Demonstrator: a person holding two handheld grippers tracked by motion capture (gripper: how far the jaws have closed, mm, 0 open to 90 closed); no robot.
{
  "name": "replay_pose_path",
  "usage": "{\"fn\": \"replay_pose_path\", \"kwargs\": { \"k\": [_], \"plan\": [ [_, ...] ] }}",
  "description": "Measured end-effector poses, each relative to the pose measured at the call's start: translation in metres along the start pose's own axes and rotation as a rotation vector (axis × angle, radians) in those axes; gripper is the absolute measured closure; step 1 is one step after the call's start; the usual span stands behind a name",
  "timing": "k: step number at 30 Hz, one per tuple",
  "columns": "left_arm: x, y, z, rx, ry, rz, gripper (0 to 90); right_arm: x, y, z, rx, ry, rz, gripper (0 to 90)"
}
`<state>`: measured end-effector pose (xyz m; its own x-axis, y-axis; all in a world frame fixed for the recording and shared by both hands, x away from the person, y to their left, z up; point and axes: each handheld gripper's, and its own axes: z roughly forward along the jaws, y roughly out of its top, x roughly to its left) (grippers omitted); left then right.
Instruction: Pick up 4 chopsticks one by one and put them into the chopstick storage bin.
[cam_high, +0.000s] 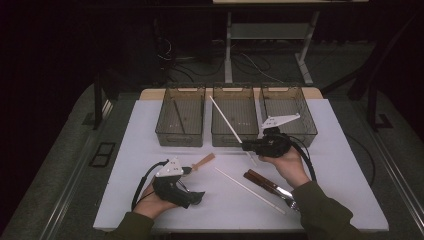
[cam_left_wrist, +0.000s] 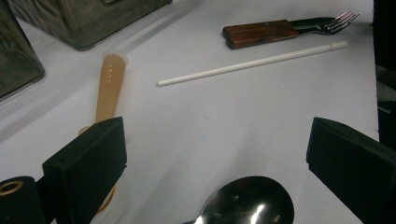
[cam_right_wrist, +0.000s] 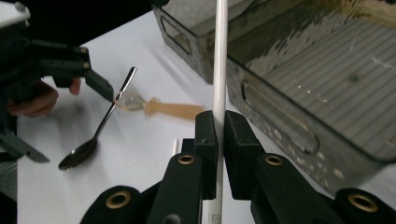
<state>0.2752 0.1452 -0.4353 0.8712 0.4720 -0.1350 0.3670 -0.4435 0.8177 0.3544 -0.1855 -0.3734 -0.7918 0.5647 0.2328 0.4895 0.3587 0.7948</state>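
My right gripper (cam_high: 245, 146) (cam_right_wrist: 220, 122) is shut on a long white straw (cam_high: 225, 120) (cam_right_wrist: 220, 56), which slants up and to the left over the middle bin (cam_high: 227, 136). My left gripper (cam_high: 196, 196) (cam_left_wrist: 215, 140) rests low at the front left, jaws wide open. A metal spoon (cam_left_wrist: 250, 207) (cam_right_wrist: 93, 135) lies on the table with its bowl between those jaws, untouched. A second white straw (cam_high: 250, 190) (cam_left_wrist: 252, 63) lies flat on the table between the two hands.
Three translucent bins stand in a row at the back: the left bin (cam_high: 180, 136) holds a dark stick, and the right bin (cam_high: 305, 127) stands behind my right hand. A tan-handled utensil (cam_high: 205, 161) (cam_left_wrist: 109, 84) and wooden-handled forks (cam_high: 265, 182) (cam_left_wrist: 261, 33) lie on the white table (cam_high: 340, 165).
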Motion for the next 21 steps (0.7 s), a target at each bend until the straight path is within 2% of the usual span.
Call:
{"fn": "replay_pose_path", "kwargs": {
  "k": [7,16,21],
  "plan": [
    [0.000,0.000,0.000,-0.003,-0.002,-0.002,3.7,0.001,0.020,0.009,-0.032,-0.010,0.002,84.3],
    [0.000,0.000,0.000,-0.005,-0.001,-0.001,3.8,0.000,0.040,0.026,-0.087,0.002,0.039,84.3],
    [-0.001,0.000,0.000,-0.006,-0.002,-0.002,3.8,-0.002,0.051,0.036,-0.089,-0.007,0.048,84.3]
  ]
}}
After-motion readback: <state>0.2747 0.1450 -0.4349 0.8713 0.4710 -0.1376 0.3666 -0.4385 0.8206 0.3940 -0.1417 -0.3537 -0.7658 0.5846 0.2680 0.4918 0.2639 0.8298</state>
